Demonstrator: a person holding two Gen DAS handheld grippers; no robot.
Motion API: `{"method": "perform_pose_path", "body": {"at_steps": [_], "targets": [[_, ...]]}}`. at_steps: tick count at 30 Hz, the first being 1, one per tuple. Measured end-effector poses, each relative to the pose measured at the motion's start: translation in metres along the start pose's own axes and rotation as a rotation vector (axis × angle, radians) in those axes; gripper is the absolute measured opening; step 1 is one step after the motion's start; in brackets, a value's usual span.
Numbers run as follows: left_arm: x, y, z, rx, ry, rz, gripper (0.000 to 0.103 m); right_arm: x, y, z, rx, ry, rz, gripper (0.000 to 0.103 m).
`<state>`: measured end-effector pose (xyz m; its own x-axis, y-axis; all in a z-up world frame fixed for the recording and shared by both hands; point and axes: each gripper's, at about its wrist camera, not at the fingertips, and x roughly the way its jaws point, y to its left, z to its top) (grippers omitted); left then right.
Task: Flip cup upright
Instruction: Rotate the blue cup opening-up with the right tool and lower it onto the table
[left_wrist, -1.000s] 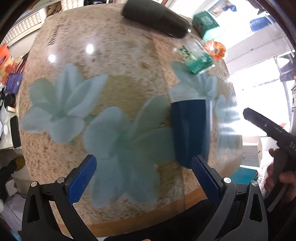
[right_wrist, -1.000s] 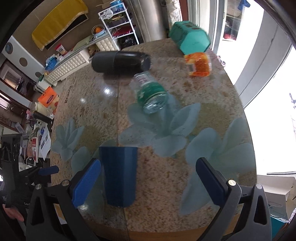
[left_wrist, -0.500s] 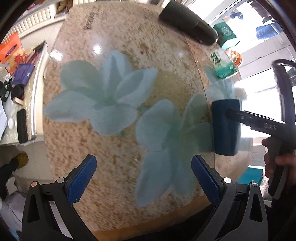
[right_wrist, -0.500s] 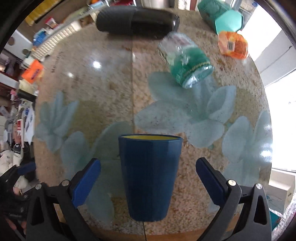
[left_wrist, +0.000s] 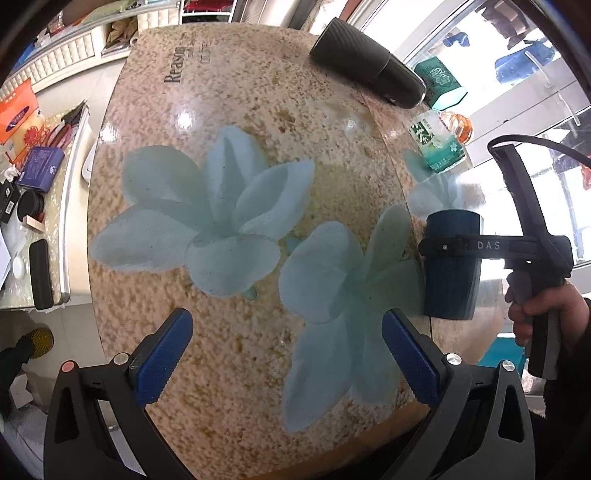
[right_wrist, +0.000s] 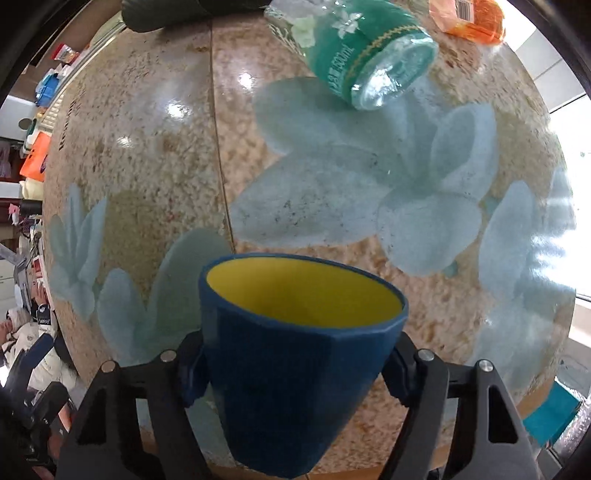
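Note:
The blue cup (right_wrist: 291, 384) with a yellow inside stands mouth-up between the fingers of my right gripper (right_wrist: 295, 373), which is shut on its sides. In the left wrist view the cup (left_wrist: 451, 280) shows at the right on the table, with the right gripper (left_wrist: 452, 245) clamped around its middle and a hand on the handle. My left gripper (left_wrist: 284, 358) is open and empty over the near part of the table, well left of the cup.
The round speckled table (left_wrist: 236, 110) has pale blue flower prints. A black cylinder (left_wrist: 365, 81), a clear bottle with a green label (right_wrist: 365, 55), an orange packet (right_wrist: 469, 18) and a teal box (left_wrist: 439, 85) lie at the far side.
My right gripper moved in around the cup and shut on it; the cup now fills the lower right wrist view with its mouth showing. My left gripper drew back to the left.

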<state>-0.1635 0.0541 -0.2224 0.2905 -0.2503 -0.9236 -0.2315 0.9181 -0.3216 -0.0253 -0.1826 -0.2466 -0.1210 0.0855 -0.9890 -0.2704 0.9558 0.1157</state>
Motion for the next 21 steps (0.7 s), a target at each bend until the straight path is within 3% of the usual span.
{"method": "perform_pose_path", "body": {"at_steps": [9, 15, 18, 21], "targets": [[-0.008, -0.015, 0.005, 0.038, -0.044, 0.015, 0.103, -0.052, 0.003, 0.002, -0.062, -0.158, 0.037, 0.072], [-0.014, -0.031, 0.006, 0.097, -0.064, 0.031, 0.103, -0.075, 0.002, -0.006, -0.13, -0.306, -0.013, 0.071], [-0.013, -0.038, 0.007, 0.115, -0.059, 0.037, 0.103, -0.08, 0.006, -0.016, -0.226, -0.424, -0.127, 0.071], [-0.01, -0.046, 0.008, 0.136, -0.049, 0.047, 0.103, -0.07, 0.006, -0.022, -0.268, -0.462, -0.151, 0.071]]}}
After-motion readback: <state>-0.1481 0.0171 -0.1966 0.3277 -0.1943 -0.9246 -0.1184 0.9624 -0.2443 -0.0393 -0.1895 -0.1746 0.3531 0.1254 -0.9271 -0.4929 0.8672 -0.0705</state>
